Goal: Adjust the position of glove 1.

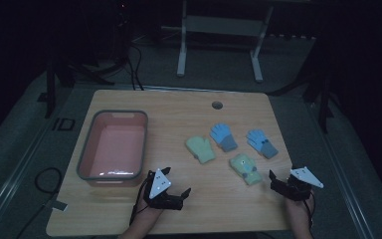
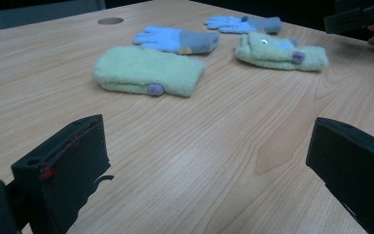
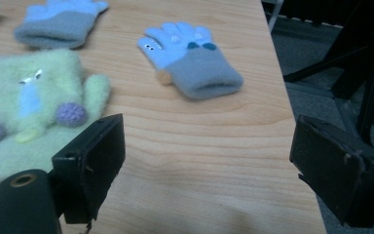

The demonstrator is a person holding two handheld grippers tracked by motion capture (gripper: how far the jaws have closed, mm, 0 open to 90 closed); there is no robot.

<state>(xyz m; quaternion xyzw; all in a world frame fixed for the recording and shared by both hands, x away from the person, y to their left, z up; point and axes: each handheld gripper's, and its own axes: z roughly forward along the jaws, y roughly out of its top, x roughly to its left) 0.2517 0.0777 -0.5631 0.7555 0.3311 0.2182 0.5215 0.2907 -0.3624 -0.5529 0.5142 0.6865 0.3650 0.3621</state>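
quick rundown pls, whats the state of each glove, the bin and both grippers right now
left gripper: open, nothing between jaws
right gripper: open, nothing between jaws
pink bin: upright, empty
plain green mitten: flat on table
green mitten with a face: flat on table
left blue glove: flat on table
right blue glove: flat on table

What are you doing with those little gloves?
A person holds a gripper in each hand at the near edge of the table. Both the left gripper and the right gripper are open and hold nothing. Four gloves lie in front of them: two green gloves and two blue gloves. A pink bin sits at the left, with no glove in it.
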